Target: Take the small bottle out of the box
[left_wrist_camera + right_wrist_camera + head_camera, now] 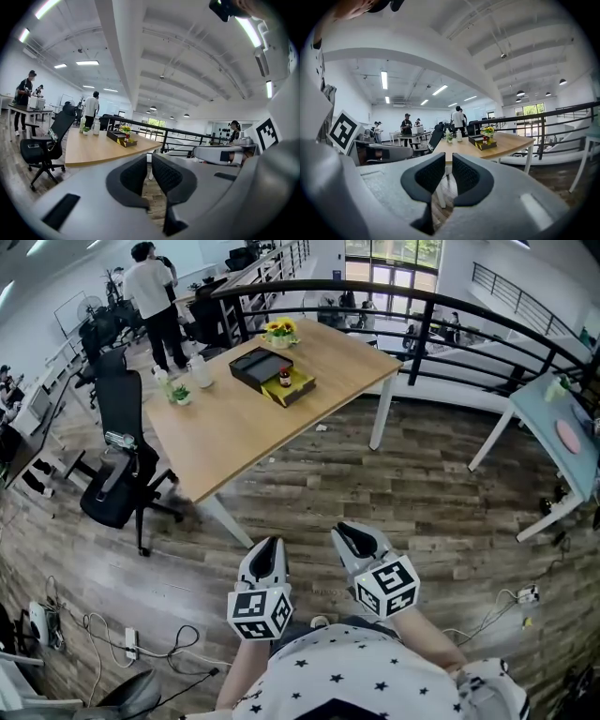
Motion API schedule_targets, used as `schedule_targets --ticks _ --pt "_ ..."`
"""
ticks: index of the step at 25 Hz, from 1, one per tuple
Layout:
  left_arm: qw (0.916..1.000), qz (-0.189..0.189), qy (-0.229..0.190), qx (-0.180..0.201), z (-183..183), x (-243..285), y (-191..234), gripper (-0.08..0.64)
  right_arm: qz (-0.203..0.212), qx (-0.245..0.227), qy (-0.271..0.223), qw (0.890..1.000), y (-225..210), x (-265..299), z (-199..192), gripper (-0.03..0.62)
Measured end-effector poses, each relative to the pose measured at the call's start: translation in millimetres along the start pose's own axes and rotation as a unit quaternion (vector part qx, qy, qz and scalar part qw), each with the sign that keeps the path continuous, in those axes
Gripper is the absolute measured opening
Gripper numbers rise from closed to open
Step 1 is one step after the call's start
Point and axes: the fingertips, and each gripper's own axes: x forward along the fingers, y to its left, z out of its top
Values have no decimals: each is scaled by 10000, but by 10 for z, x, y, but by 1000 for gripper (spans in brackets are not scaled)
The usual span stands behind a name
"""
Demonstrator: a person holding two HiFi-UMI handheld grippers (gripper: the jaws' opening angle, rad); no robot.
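Note:
A black box [258, 364] with a yellow tray part lies near the far end of the wooden table [239, 432]. The small dark bottle [284, 377] with a red band stands upright in it. Both grippers hang close to my body, well short of the table. My left gripper [272, 542] is shut with nothing between its pads. On my right gripper [349, 531] the jaws stand a narrow gap apart, also with nothing in them. The left gripper view shows the box [115, 134] and bottle [126, 138] far off beyond its gripper [149, 157]. The right gripper view shows the box [479, 138] far beyond its gripper [448, 157].
A black office chair [120, 474] stands at the table's left side. Sunflowers [280, 331], a small plant and pale bottles [199, 371] sit on the table. A black railing [422, 306] runs behind it. A person [155, 296] stands at the back left. Another table [562, 437] is at right, and cables lie on the floor.

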Motion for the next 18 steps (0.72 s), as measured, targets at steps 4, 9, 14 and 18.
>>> schedule_targets --ticks 4,9,14,18 --pt "9999 -158 17 48 41 79 100 84 -27 4 18 10000 14 143 2 48" --pt "9997 -228 4 69 83 138 237 149 -12 75 35 10000 50 273 18 97" --pt "9997 -259 14 24 89 179 343 184 39 126 133 9998 87 361 -7 151" --pt "9997 -232 31 -5 95 244 391 193 82 178 162 9997 68 423 10 178"
